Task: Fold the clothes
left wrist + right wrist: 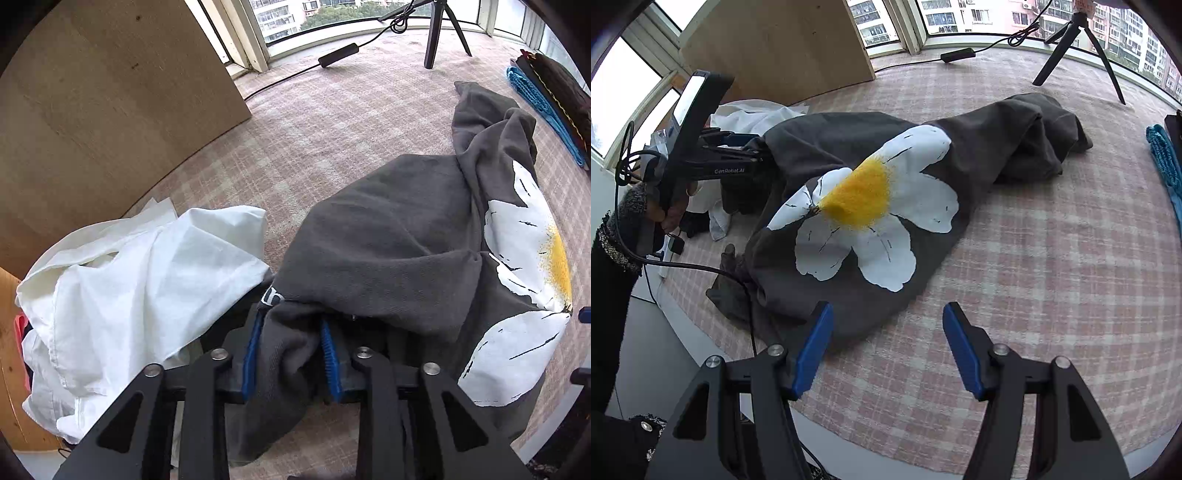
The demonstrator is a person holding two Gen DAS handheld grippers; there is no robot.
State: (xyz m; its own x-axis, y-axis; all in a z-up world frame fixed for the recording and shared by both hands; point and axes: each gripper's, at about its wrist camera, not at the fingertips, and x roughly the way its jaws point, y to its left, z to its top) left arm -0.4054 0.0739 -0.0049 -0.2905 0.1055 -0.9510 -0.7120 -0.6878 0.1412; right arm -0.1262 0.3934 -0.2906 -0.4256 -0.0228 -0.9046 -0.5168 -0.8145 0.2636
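Note:
A dark grey sweatshirt (399,236) with a white and yellow daisy print (871,206) lies crumpled on the pink checked surface (1052,240). My left gripper (291,350) is shut on a bunched edge of the sweatshirt, with cloth pinched between its blue pads (328,358). It also shows in the right wrist view (753,147), holding the sweatshirt's left edge lifted. My right gripper (886,347) is open and empty, low over the surface just in front of the sweatshirt's near hem.
A pile of white clothes (129,288) lies left of the sweatshirt. A wooden board (110,110) stands behind it. A black tripod (1078,48) and a cable with a power brick (338,55) are at the back. Blue and dark folded items (543,103) lie at the right edge.

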